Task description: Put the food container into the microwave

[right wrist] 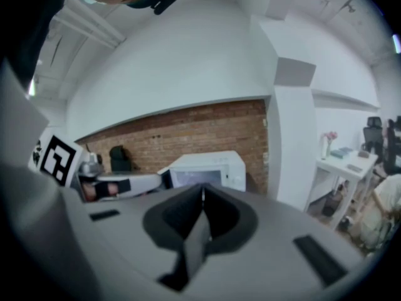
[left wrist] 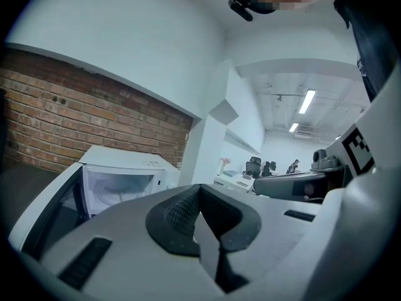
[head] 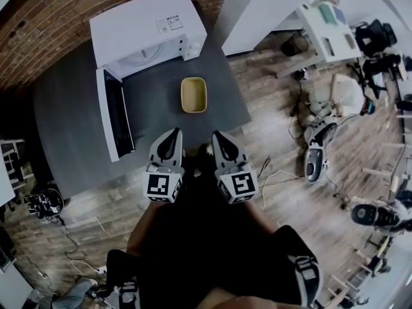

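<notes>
The food container (head: pixel 194 94) sits by itself on the dark bench (head: pixel 71 108), straight ahead of both tools and well apart from their tips, roughly on the line that runs between them. Lying in the open like that, both its long sides are free, which looks handy for a pickup from either flank. The left hand-held gripper (head: pixel 175 134) and the right hand-held gripper (head: pixel 217 134) are held side by side at the near edge of the bench, pointing towards the container. Each has its jaws pressed together with nothing between them, which makes sense since there is nothing within reach to grab; I would guess they must spread before any pickup. The microwave (head: pixel 145 34) stands ahead and to the left of the left tool, beyond the container. Its door (head: pixel 116 121) is swung out towards the person, so the lit cavity is ready to receive the container. To my eye the task has not yet got past the approach.
</notes>
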The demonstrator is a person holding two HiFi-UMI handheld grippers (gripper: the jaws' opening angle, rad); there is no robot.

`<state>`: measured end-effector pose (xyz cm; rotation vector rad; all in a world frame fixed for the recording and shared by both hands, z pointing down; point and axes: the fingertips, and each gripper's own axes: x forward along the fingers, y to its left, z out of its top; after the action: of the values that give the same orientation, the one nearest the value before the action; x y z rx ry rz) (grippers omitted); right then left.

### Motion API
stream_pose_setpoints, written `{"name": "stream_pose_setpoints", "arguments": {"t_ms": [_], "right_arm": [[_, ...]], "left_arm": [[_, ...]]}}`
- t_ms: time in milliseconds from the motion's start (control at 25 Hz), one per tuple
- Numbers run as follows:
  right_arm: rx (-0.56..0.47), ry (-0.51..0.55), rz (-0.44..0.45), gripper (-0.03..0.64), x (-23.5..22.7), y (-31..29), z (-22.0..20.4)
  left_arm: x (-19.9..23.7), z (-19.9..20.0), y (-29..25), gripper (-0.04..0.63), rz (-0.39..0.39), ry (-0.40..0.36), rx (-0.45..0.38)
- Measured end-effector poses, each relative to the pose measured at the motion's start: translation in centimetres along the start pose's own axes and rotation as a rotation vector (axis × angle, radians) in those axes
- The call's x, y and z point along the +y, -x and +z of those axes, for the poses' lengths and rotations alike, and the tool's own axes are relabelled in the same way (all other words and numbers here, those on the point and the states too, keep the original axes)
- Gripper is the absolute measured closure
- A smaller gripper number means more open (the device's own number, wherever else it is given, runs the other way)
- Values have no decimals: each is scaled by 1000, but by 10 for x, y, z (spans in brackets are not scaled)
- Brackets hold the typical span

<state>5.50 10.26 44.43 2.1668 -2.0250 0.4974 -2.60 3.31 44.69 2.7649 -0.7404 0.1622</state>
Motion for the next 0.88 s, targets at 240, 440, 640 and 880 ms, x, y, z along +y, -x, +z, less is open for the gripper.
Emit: {"name": "stream_pose_setpoints", "arguments": {"t_ms": [240,440,640,880], "right_arm": [[-26,6,57,583,-5,-27,12],[-3,16,111,583,-15,-55,12],[1,43,154,583,-34,-83,21],[-10,48,185,583,-59,-105,38]], "left_arm": [[13,-4,-14,563,27,-2,19],[25,-8,-32,564,88,2,34],[29,-12,-61,565,117,-2,51],[39,-38,-102,563,151,3,131]]}}
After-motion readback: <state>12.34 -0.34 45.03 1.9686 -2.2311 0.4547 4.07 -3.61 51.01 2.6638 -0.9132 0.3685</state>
